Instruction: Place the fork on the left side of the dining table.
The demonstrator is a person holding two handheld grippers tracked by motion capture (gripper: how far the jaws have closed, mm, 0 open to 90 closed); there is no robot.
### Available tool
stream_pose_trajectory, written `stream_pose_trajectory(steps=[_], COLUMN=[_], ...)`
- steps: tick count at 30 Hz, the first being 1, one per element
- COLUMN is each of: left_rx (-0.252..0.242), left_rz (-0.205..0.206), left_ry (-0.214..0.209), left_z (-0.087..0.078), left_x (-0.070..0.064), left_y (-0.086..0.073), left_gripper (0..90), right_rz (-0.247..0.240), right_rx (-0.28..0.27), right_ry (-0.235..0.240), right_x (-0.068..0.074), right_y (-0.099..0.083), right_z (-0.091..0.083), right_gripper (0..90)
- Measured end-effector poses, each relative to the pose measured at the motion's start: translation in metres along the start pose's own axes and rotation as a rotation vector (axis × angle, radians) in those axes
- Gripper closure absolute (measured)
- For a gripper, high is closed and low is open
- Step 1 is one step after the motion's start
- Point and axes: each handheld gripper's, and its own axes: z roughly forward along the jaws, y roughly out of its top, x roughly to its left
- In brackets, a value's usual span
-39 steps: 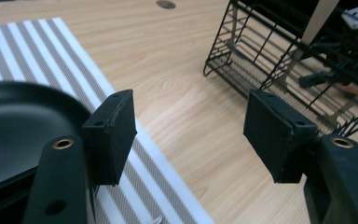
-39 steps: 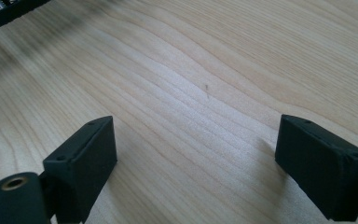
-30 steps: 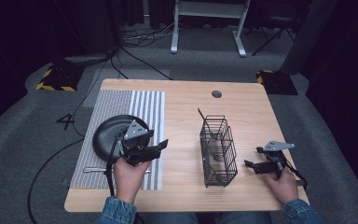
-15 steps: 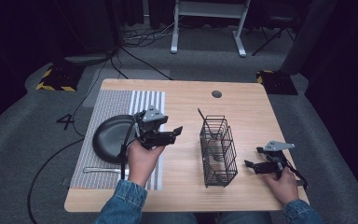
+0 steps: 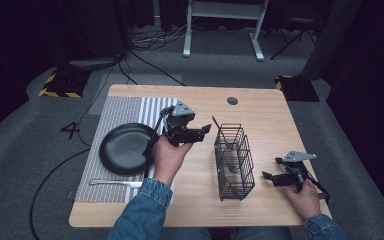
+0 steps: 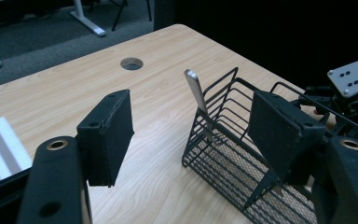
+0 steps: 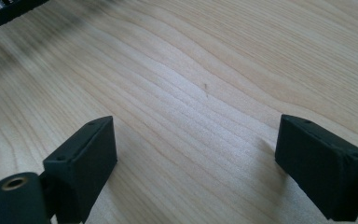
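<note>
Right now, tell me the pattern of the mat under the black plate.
The mat has grey and white stripes, with a finer weave on its left part; the high view shows it best.

The person's left hand (image 5: pixel 167 155) holds the left gripper (image 5: pixel 203 131) raised just left of the wire basket (image 5: pixel 234 160), jaws spread wide and pointing toward it. The denim-sleeved left forearm (image 5: pixel 142 210) reaches in beside the basket's near left corner. The right hand (image 5: pixel 302 197) grips the right gripper (image 5: pixel 269 177) low, just right of the basket, jaws parted and empty.
</note>
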Motion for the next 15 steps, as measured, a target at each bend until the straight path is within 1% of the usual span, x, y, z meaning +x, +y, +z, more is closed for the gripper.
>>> stream_pose_trajectory(steps=[2,3,4,5,6,7,9,10,12,13,14,15], left_rx=[-0.002,-0.002,-0.003,-0.003,-0.004,-0.004,-0.001,0.005,0.011,0.011,0.009,0.009], left_rz=[-0.006,-0.006,-0.007,-0.007,-0.011,-0.011,-0.023,-0.024,-0.021,-0.021,-0.026,-0.026], left_ry=[-0.009,-0.009,-0.009,-0.009,-0.007,-0.007,-0.008,-0.004,0.000,0.000,-0.005,-0.005], left_z=[0.006,0.006,0.011,0.011,0.017,0.017,0.024,0.029,0.035,0.035,0.039,0.039], left_x=[0.001,0.001,0.001,0.001,0.002,0.002,0.003,0.003,0.003,0.003,0.004,0.004], left_y=[0.002,0.002,0.004,0.004,0.004,0.004,0.004,0.003,0.003,0.003,0.002,0.002], left_gripper=[30.6,30.6,30.6,30.7,30.7,31.0,31.2,31.9,32.7,33.3,34.0,35.4], right_rz=[0.000,0.000,0.000,0.000,0.000,0.000,0.000,0.000,0.000,0.000,0.001,0.001], right_rx=[0.000,0.000,0.000,0.000,0.000,0.000,0.000,0.000,0.000,0.000,0.000,0.000], right_ry=[0.000,0.000,0.000,0.000,0.000,0.000,0.000,0.000,0.000,0.000,0.000,0.000], right_x=[0.000,0.000,0.000,0.000,0.000,0.000,0.000,0.000,0.000,0.000,0.000,0.000], right_y=[0.000,0.000,0.000,0.000,0.000,0.000,0.000,0.000,0.000,0.000,0.000,0.000], right_z=[0.000,0.000,0.000,0.000,0.000,0.000,0.000,0.000,0.000,0.000,0.000,0.000], right_gripper=[12.7,12.7,12.7,12.7,12.8,12.8,12.8,12.7,12.7,12.7,12.8,12.8])
